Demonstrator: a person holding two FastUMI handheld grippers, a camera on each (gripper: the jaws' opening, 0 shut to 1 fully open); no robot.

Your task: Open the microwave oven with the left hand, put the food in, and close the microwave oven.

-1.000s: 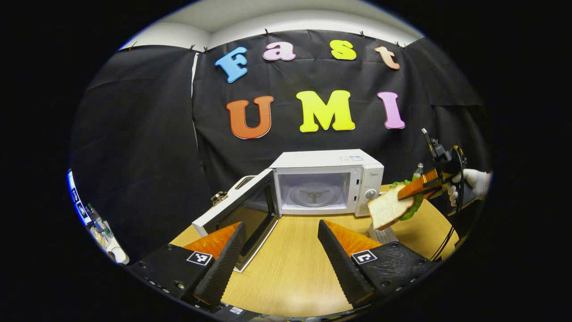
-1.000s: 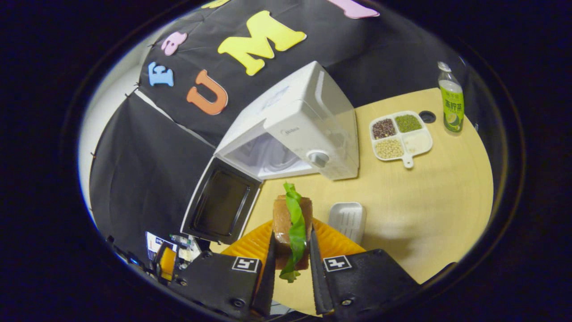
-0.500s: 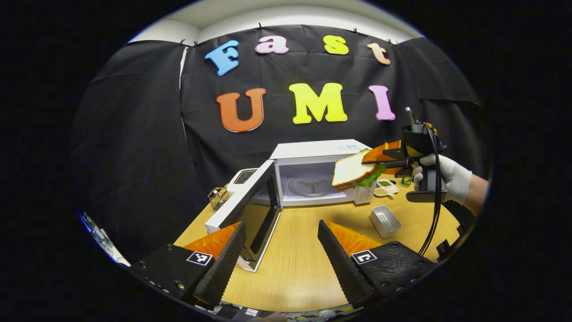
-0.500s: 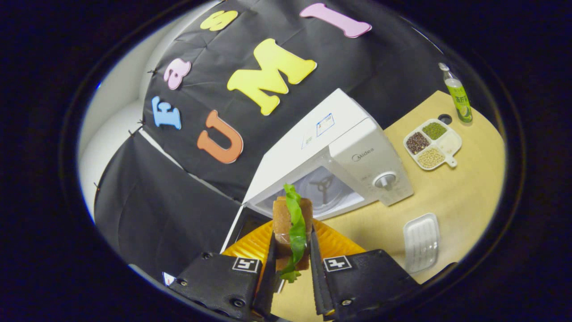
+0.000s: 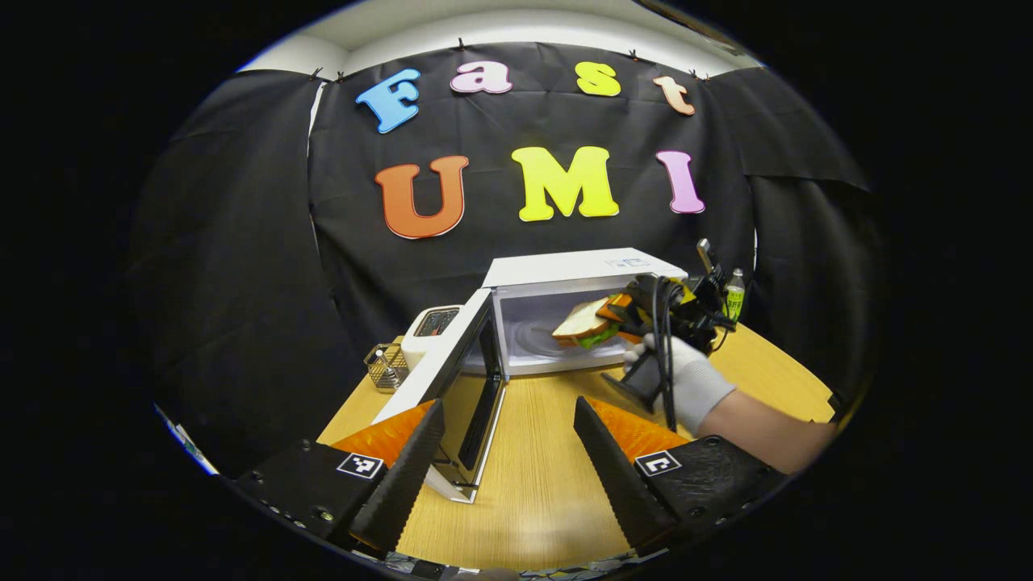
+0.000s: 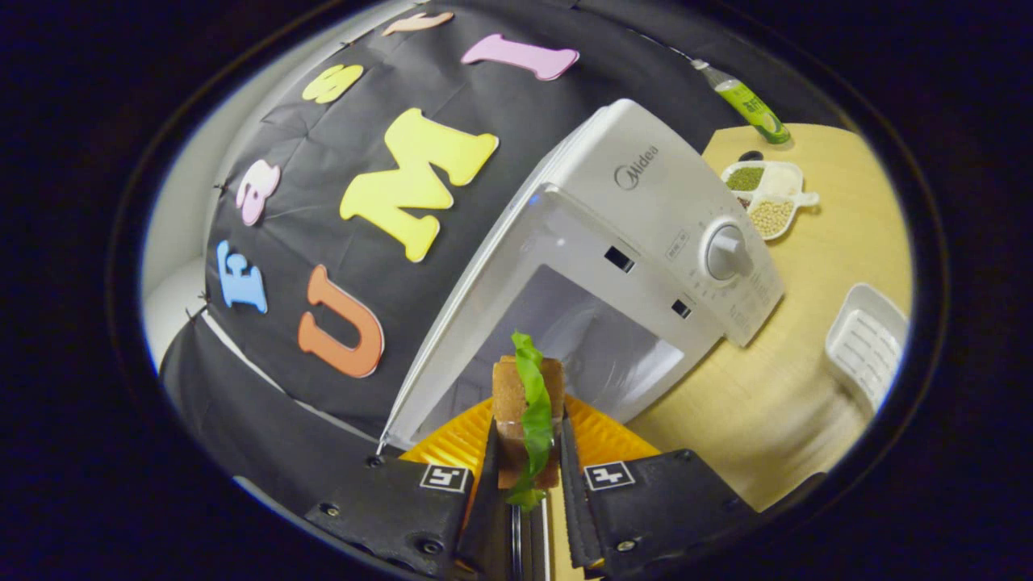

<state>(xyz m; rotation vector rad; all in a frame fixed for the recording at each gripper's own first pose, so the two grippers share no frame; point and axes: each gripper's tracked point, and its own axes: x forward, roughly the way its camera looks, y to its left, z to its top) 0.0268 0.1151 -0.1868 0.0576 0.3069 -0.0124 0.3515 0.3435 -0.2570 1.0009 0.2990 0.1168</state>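
In the left gripper view, we see our left hand-held gripper wide open and empty over the tabletop. The microwave door already stands open. The right hand-held gripper holds the sandwich at the cavity mouth, nearer than a second ago.

In the right gripper view, both fingers clamp the sandwich before the cavity, now looming larger. Releasing and closing remain.

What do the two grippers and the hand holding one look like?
Each gripper, left and right, has a black body with a square black-and-white marker tag on each side and ribbed, wedge-shaped jaws. The hand wears a white glove; black cables hang past it.
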